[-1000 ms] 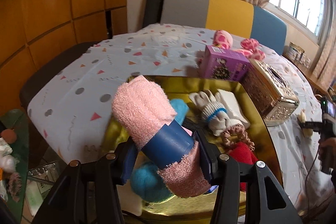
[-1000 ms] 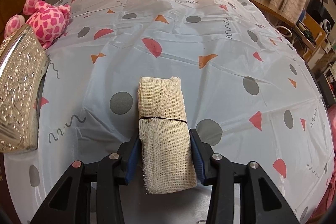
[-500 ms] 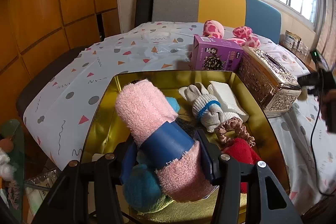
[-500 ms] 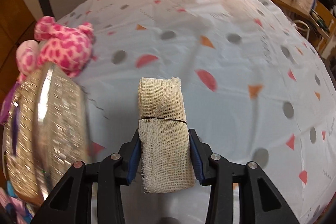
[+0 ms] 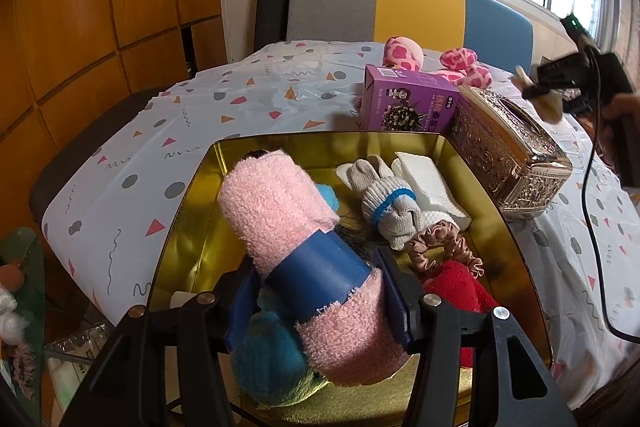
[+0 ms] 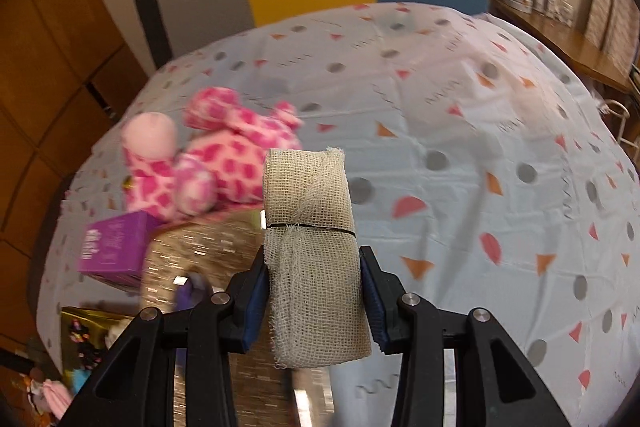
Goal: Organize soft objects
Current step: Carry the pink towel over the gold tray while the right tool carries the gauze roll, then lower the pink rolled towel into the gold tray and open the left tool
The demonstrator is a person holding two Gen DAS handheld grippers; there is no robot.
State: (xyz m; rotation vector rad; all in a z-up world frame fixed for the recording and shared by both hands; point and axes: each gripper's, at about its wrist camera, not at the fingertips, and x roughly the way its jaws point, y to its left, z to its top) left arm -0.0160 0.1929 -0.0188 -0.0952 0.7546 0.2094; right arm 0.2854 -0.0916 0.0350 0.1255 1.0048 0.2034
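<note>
My left gripper (image 5: 316,303) holds a rolled pink towel (image 5: 276,203) with a blue band low over the gold tin (image 5: 332,137). Its jaws are opening, and the pads still touch the roll, which lies on a teal yarn ball (image 5: 268,359). In the tin lie a knitted glove (image 5: 384,203), a white pad (image 5: 428,179), a brown scrunchie (image 5: 444,243) and a red soft item (image 5: 456,287). My right gripper (image 6: 314,299) is shut on a beige gauze roll (image 6: 312,259) tied with a black band. It hangs above the ornate metal box (image 6: 200,255).
A pink spotted plush (image 6: 224,163) lies behind a purple carton (image 6: 112,247); both stand beside the ornate box (image 5: 508,151) at the tin's far right. A patterned white cloth covers the table. A grey, yellow and blue chair back stands behind it.
My right gripper has risen and swung left with the gauze roll, from bare cloth to above the ornate box. The left gripper has stayed over the tin, its jaws a little wider.
</note>
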